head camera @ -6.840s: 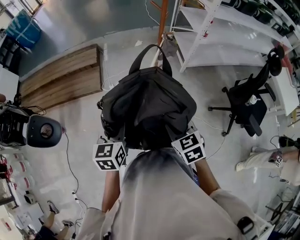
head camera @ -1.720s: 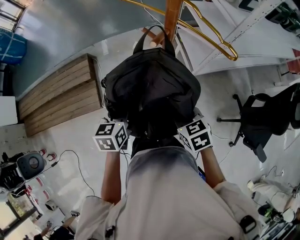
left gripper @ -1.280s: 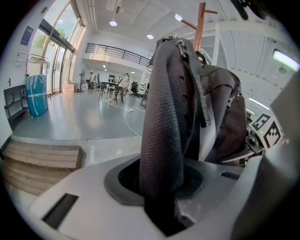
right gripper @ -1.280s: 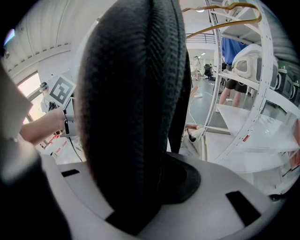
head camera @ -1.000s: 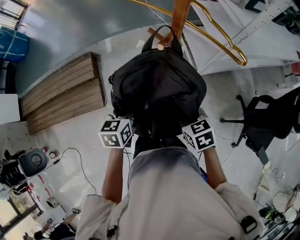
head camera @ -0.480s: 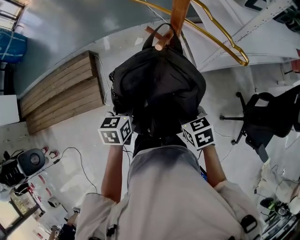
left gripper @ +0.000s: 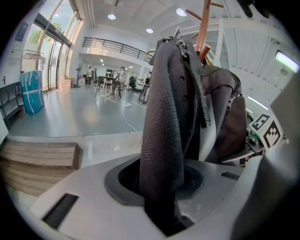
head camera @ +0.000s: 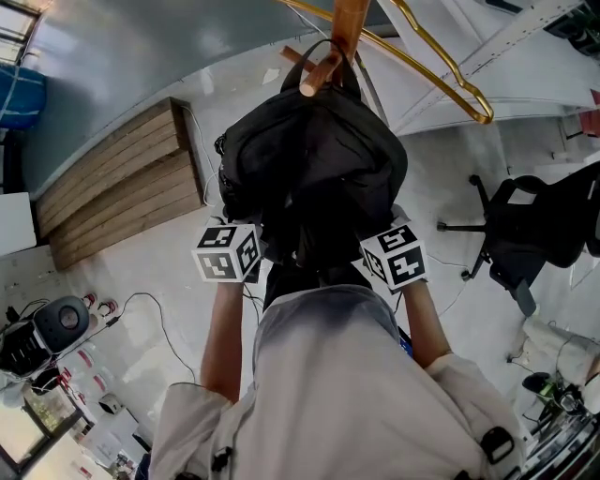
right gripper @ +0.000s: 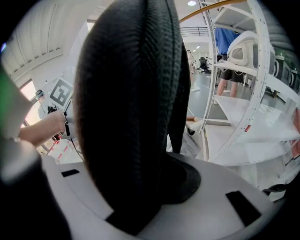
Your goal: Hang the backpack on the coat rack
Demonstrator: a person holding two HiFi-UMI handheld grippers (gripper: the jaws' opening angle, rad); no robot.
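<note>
The black backpack (head camera: 314,159) is held up off the floor, right against the wooden coat rack (head camera: 349,19) at the far centre. Its top carry loop (head camera: 323,52) sits around the tip of a slanted wooden peg (head camera: 317,75). The left hand-held gripper (left gripper: 161,192) is pinching a mesh shoulder strap (left gripper: 164,117) on the bag's near left. The right hand-held gripper (right gripper: 140,192) is clamped on a padded strap (right gripper: 131,103) on its near right. The bag's bulk hides both sets of jaws in the head view.

A gold clothes hanger (head camera: 441,64) hangs just right of the pole, close to the loop. White shelving (head camera: 506,56) stands far right, with a black office chair (head camera: 548,225) nearer. A low wooden platform (head camera: 112,187) lies to the left, and a cable (head camera: 159,319) trails on the floor near it.
</note>
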